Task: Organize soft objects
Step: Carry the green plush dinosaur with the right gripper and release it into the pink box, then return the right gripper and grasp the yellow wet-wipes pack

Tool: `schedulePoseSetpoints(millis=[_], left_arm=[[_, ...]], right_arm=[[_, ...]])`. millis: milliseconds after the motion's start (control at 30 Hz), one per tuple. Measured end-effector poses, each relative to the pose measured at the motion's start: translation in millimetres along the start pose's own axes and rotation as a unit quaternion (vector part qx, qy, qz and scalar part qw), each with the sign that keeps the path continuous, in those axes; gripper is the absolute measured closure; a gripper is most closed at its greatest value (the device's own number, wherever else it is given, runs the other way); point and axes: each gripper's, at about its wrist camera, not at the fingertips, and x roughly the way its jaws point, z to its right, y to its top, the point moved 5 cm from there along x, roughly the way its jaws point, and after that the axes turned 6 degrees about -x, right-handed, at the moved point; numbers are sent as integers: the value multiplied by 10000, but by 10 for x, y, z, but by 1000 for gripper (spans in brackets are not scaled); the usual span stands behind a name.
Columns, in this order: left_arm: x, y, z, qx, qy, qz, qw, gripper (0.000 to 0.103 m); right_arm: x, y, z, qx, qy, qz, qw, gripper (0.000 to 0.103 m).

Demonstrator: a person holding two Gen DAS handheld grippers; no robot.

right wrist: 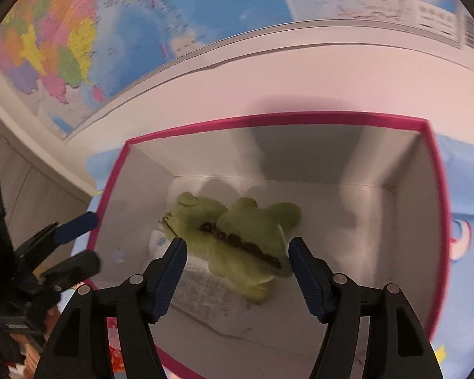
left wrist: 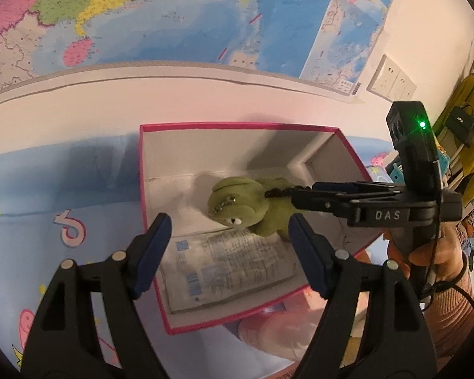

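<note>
With the green plush toy [right wrist: 233, 240] already lying on a flat packet [left wrist: 230, 268] inside the pink-rimmed box [right wrist: 268, 118], toward twelve o'clock of both released grippers, left [left wrist: 227, 252] and right [right wrist: 237, 271]: partly sorted, remainder unclear.

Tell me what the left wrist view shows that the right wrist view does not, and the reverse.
Only the left wrist view shows the wall sockets, the hand that holds the right gripper, and most of the printed packet on the box floor. Only the right wrist view shows the dark strip along the toy's back, and the left gripper from the side, outside the box. Both show the pink-edged box, the green plush toy lying in it on the packet, the map, and open jaws that hold nothing.
</note>
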Motion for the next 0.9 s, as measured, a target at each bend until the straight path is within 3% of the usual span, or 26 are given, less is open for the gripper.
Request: schedulePoseSetpoints(millis=[67, 200, 333, 400, 633, 767, 833, 900], left_arm=[[-54, -9, 2, -31, -64, 43, 10000, 26], [-135, -45, 26, -48, -190, 99, 9998, 26], [-181, -79, 50, -69, -271, 117, 9995, 26], [-184, -88, 64, -90, -284, 113, 9995, 26], [-194, -124, 75, -193, -324, 89, 9992, 26], [-240, -160, 66, -239, -300, 128, 9992, 26], [-284, -174, 82, -220, -316, 167, 9991, 26], [-359, -194, 94, -201, -317, 269, 9989, 26]], right_arm=[[-24, -26, 74, 130, -107, 15, 9999, 30], [40, -109, 7, -30, -36, -291, 9996, 30], [182, -74, -3, 184, 65, -427, 9989, 29], [238, 11, -17, 384, 171, -415, 9983, 28], [387, 260, -257, 88, 680, -320, 9971, 28], [366, 296, -239, 32, 512, -402, 9979, 28], [298, 293, -253, -200, 4, -309, 9993, 28], [143, 243, -225, -286, -15, -164, 9995, 28]])
